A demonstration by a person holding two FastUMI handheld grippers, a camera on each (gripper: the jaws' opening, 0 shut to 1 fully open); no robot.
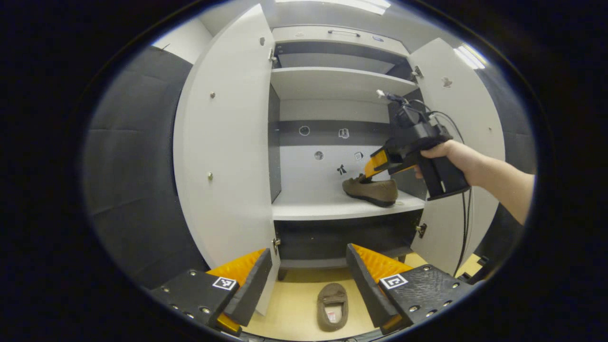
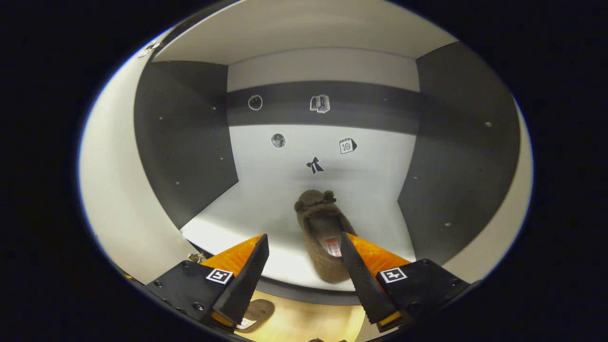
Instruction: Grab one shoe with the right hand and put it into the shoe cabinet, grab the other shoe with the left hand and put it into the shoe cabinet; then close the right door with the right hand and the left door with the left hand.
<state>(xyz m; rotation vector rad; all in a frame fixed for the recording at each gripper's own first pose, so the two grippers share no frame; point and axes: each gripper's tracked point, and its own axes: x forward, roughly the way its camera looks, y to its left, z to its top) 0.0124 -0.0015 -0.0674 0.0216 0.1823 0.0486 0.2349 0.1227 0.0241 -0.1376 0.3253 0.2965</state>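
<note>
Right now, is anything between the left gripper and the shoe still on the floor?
Nothing visible. The left gripper is open, and the floor shoe lies on bare floor in front of the open cabinet.

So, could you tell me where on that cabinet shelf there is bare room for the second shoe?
The shelf is bare from the shoe across to the left side wall. The right end is crowded: that shoe lies there with the right gripper open over its heel. The other shoe sits on the floor.
</note>
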